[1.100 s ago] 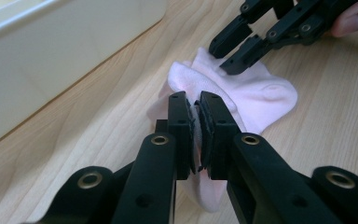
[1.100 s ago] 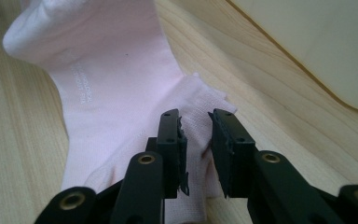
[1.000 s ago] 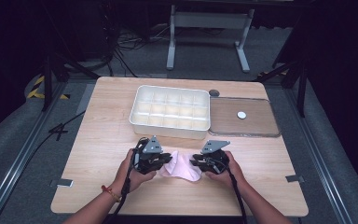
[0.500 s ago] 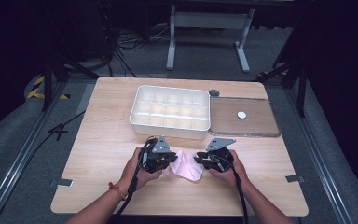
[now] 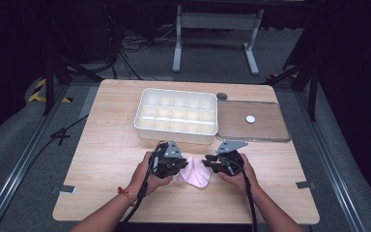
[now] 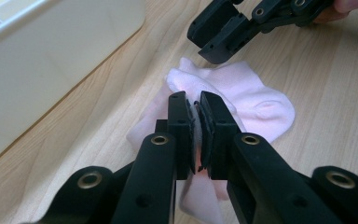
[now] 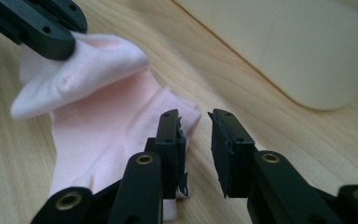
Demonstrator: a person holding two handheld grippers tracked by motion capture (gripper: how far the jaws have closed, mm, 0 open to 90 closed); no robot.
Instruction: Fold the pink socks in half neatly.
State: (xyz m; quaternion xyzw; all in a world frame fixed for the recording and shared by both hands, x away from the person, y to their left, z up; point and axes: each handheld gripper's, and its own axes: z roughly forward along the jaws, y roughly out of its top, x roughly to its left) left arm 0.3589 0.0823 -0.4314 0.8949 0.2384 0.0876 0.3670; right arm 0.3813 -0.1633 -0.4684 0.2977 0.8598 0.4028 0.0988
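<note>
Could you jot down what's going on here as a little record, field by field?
work: handling a pink sock on the table
left gripper: fingers shut on the sock's fabric
right gripper: fingers open, at the sock's edge, nothing between them
sock: crumpled, lying between the two hands
tray: white, with compartments, behind the sock
lid: clear, flat, to the right of the tray
</note>
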